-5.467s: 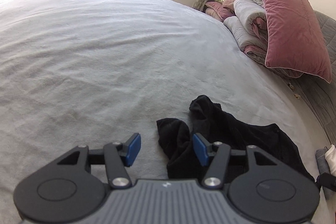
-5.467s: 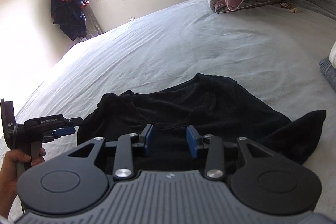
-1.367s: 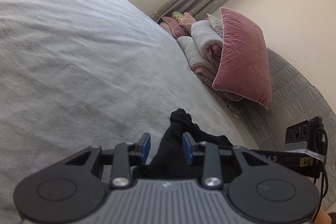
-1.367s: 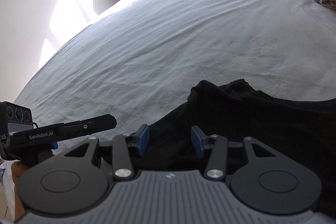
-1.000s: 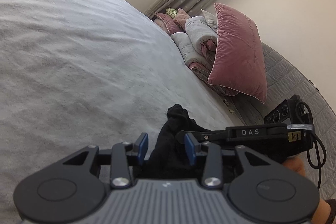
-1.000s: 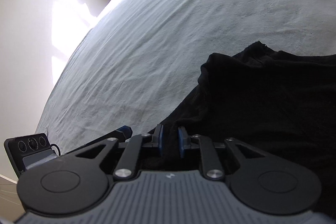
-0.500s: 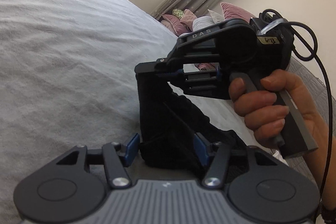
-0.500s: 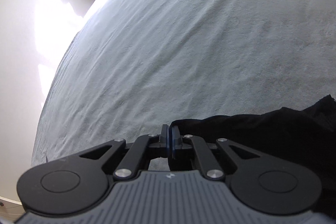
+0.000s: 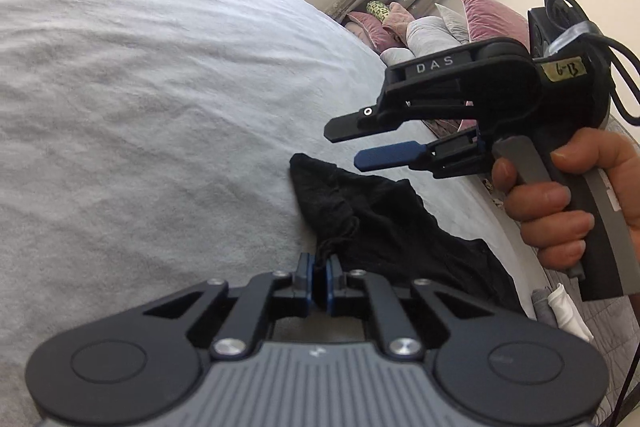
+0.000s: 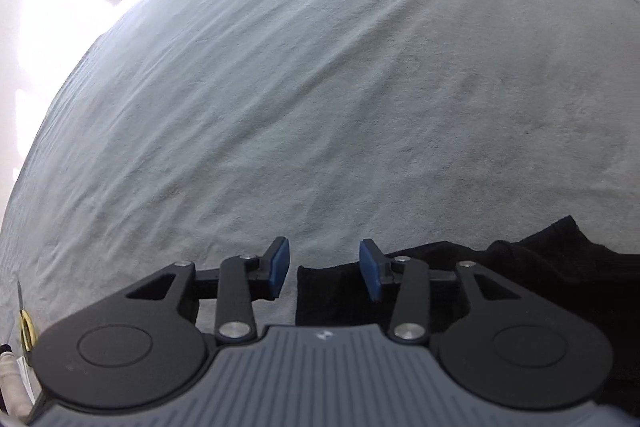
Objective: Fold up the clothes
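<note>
**Q:** ok so what's the layout here, and why is everything held like that?

**A:** Biggest thing first: the bed [image 9: 140,87], grey cover, fills nearly all of both views. It's the work surface, so I'd guess the wide bare stretch toward 10 to 12 o'clock is where the garment gets spread. Pillows and rolled bedding [image 9: 424,31] are stacked out at 1 o'clock, well apart from the action.

**Q:** and the clothes?

**A:** One black garment [image 9: 384,219], crumpled on the bed at about 3 to 5 o'clock in the left wrist view. In the right wrist view it sits along the bottom edge, 4 to 6 o'clock [image 10: 540,267]. Can't tell if it's a shirt or trousers, too bunched up.

**Q:** tongs?

**A:** Left tongs [image 9: 317,279] are clenched on a pinch of that black cloth, and a thin bunched strand runs up from the pads to the main heap. Looks like an edge or corner grip, so the piece can be pulled straight. Right tongs [image 10: 323,269] are released, pads spread wide, nothing between them, hanging just over the garment's near edge. The left camera shows them from the side at 2 o'clock, gripped by the right hand [image 9: 560,211], raised off the bed.

**Q:** so why's the right one empty?

**A:** My guess is it's lining up for a second corner. Needs two anchor points to flatten it before any fold.
</note>
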Demonstrator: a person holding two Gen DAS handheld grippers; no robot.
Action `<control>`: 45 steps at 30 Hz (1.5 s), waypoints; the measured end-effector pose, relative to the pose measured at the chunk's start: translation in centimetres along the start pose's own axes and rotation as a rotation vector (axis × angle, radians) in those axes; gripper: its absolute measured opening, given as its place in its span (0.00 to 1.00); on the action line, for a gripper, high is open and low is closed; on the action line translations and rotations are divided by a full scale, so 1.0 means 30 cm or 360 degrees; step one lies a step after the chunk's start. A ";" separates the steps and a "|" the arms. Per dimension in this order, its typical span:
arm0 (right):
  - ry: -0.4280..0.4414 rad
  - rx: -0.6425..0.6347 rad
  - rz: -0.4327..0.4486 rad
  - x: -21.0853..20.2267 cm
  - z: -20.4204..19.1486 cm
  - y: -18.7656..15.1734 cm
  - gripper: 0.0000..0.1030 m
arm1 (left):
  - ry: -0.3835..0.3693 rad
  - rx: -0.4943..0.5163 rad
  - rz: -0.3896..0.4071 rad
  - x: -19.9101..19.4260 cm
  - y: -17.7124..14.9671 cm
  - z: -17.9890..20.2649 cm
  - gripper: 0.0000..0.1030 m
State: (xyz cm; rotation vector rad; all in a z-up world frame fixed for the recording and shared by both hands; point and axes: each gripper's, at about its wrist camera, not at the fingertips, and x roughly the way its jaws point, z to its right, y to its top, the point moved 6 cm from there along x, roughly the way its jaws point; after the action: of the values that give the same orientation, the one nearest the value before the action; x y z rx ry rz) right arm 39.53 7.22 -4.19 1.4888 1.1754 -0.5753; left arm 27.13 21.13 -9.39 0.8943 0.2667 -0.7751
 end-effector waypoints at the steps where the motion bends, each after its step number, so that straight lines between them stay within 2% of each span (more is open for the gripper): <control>1: -0.0049 -0.0065 0.0010 -0.010 0.007 -0.004 0.42 | 0.0003 -0.0019 0.0006 -0.005 0.003 -0.006 0.06; 5: -0.0293 -0.0233 0.0108 -0.046 0.107 0.035 0.42 | 0.0010 -0.0109 0.0027 -0.030 0.020 -0.035 0.05; 9: -0.0343 -0.0213 0.0149 -0.079 0.247 0.067 0.42 | 0.0001 -0.0157 0.0086 -0.062 0.046 -0.056 0.10; 10: -0.0335 -0.0197 0.0152 -0.090 0.279 0.065 0.42 | -0.0017 -0.0154 0.0119 -0.066 0.053 -0.053 0.24; 11: -0.0330 -0.0190 0.0155 -0.095 0.307 0.060 0.42 | -0.0035 -0.0151 0.0152 -0.070 0.061 -0.049 0.44; 13: -0.0321 -0.0184 0.0162 -0.096 0.349 0.038 0.42 | -0.0062 -0.0130 0.0216 -0.064 0.071 -0.023 0.57; 16: -0.0289 -0.0183 0.0154 -0.082 0.394 -0.004 0.42 | -0.0033 -0.0011 0.0257 -0.005 0.068 0.035 0.64; 18: -0.0254 -0.0193 0.0163 -0.077 0.417 -0.035 0.42 | 0.0077 0.0050 0.0293 0.031 0.060 0.047 0.65; 22: -0.0219 -0.0241 0.0239 -0.052 0.432 -0.077 0.42 | 0.0282 0.0139 0.0374 0.088 0.054 0.068 0.64; 24: -0.0226 -0.0289 0.0307 -0.045 0.424 -0.094 0.42 | 0.0350 0.0126 0.0404 0.091 0.060 0.061 0.54; 26: -0.0236 -0.0353 0.0366 -0.038 0.403 -0.106 0.37 | 0.0402 0.0095 0.0423 0.089 0.066 0.047 0.32; 27: -0.0227 -0.0390 0.0385 -0.036 0.392 -0.109 0.25 | 0.0396 0.0056 0.0415 0.089 0.068 0.031 0.24; 28: -0.0227 -0.0424 0.0403 -0.034 0.380 -0.112 0.17 | 0.0386 0.0016 0.0406 0.089 0.071 0.015 0.00; 29: -0.0244 -0.0456 0.0423 -0.034 0.367 -0.111 0.16 | 0.0351 -0.0035 0.0391 0.090 0.071 -0.003 0.00; 30: -0.0266 -0.0485 0.0447 -0.035 0.355 -0.108 0.10 | 0.0323 -0.0071 0.0403 0.083 0.073 -0.012 0.00; 33: -0.0303 -0.0508 0.0547 -0.059 0.329 -0.087 0.08 | 0.0398 -0.0081 0.0515 0.032 0.090 -0.031 0.00; 37: -0.0331 -0.0520 0.0661 -0.092 0.289 -0.038 0.08 | 0.0457 -0.0189 0.0660 -0.065 0.125 -0.089 0.00; 42: -0.0304 -0.0581 0.0721 -0.089 0.202 0.022 0.08 | 0.0559 -0.0257 0.0814 -0.194 0.180 -0.157 0.00; 45: -0.0275 -0.0630 0.0743 -0.069 0.137 0.043 0.08 | 0.0635 -0.0263 0.0970 -0.295 0.213 -0.181 0.00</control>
State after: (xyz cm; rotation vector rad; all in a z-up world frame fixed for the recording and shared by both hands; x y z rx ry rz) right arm 40.87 2.79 -3.01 1.2798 0.7188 -0.1356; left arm 25.94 32.17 -4.37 0.9019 0.3768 -0.0051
